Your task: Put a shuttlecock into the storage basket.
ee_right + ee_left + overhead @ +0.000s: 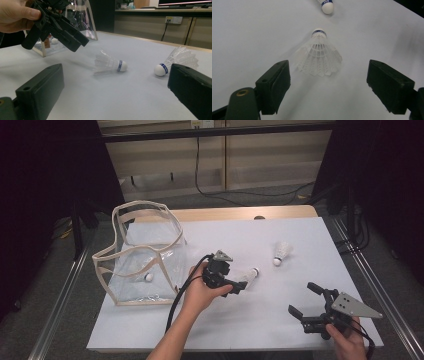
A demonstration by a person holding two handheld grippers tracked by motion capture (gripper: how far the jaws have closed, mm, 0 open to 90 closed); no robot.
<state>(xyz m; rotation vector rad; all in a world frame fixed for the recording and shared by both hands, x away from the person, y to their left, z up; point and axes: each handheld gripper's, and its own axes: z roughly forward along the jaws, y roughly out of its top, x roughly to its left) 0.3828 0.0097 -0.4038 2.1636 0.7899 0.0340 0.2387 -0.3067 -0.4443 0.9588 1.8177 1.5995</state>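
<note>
Matte white tabletop: wide left claw nears feathery cone shuttlecock; right claw wide.

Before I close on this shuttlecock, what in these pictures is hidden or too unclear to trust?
- Near shuttlecock, high view: the left claw covers its skirt; only the cork end shows.
- Far shuttlecock, left gripper view: skirt cut off by the top edge.
- Shuttlecock in the clear bag, high view: too small, blurred by the plastic; only a white cork reads.
- Right claw, high view: open; the grey plate and hand hide its body.
</note>
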